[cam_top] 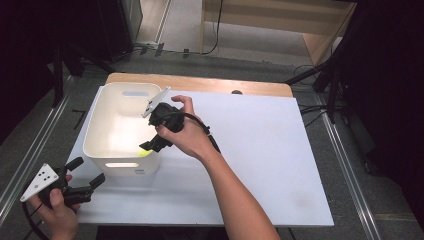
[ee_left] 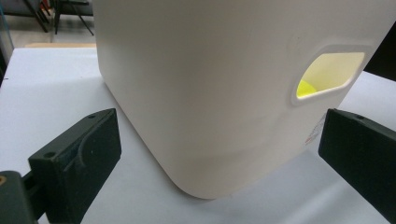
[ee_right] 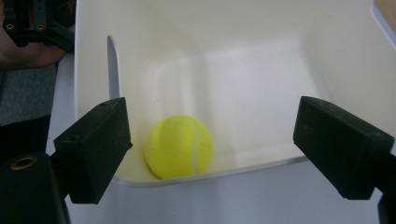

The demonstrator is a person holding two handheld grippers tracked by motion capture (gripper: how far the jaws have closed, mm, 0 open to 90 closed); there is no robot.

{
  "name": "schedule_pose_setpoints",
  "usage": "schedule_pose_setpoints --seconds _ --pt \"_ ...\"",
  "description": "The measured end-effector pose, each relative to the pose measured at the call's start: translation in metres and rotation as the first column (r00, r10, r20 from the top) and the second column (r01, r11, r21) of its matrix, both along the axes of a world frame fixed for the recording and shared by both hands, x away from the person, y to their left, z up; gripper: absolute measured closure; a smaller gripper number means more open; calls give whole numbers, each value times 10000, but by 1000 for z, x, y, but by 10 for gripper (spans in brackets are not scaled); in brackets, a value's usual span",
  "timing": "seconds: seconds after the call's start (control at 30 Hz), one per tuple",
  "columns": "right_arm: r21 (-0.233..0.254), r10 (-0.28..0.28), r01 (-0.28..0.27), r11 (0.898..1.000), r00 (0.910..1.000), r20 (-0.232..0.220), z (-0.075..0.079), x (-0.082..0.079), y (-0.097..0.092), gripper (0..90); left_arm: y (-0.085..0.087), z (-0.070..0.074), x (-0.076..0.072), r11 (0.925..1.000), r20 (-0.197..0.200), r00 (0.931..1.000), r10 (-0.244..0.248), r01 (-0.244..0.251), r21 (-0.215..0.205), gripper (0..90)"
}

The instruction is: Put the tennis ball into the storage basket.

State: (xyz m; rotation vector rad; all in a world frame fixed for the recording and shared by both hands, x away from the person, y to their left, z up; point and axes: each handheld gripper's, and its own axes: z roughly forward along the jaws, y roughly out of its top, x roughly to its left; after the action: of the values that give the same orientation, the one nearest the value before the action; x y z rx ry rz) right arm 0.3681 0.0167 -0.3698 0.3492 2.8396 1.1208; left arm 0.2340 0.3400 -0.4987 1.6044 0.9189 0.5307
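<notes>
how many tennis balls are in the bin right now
1. The yellow tennis ball lies on the floor of the white bin, in its near corner, below the right gripper. No others visible inside.

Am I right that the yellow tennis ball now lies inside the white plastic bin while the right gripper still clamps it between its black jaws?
Not quite: the yellow tennis ball does lie inside the white plastic bin, but the right gripper stands open above it, touching nothing, as the right gripper view shows.

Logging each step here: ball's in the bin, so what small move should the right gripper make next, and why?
Probably lift the right gripper up and back from the white bin: its fingers stand open, apart from the tennis ball, which lies on the bin floor.
</notes>
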Motion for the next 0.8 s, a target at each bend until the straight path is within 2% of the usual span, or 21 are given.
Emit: schedule_pose_setpoints --seconds 0.03,0.1,0.2,0.4,0.43,0.47,0.63,0.8 --pt "241 -201 201 9995 9998 10 0 -3 -6 96 0 0 0 10000 14 10000 5 -5 -2 0" --pt "419 -221 215 9989 9997 132 0 -4 -10 95 0 0 0 10000 19 10000 11 -11 51 0" --pt "501 -367 352 9981 9989 302 1 -7 -17 87 0 0 0 10000 20 10000 -2 2 64 0" --pt "650 -647 625 9959 9974 325 -2 -9 -28 69 0 0 0 10000 2 10000 12 -12 98 0" --pt "652 -736 718 9953 9970 255 -4 -9 -32 11 0 0 0 9999 6 10000 9 -9 105 0" --pt "699 -767 747 9948 9967 255 -5 -9 -34 10 0 0 0 9999 3 10000 5 -5 105 0" --pt "740 -1196 1160 9905 9917 462 -9 -13 -44 0 0 0 0 10000 2 10000 -10 10 92 0" --pt "879 -1592 1558 9839 9867 337 -11 -16 -55 0 0 0 0 10000 23 10000 15 -16 92 0"
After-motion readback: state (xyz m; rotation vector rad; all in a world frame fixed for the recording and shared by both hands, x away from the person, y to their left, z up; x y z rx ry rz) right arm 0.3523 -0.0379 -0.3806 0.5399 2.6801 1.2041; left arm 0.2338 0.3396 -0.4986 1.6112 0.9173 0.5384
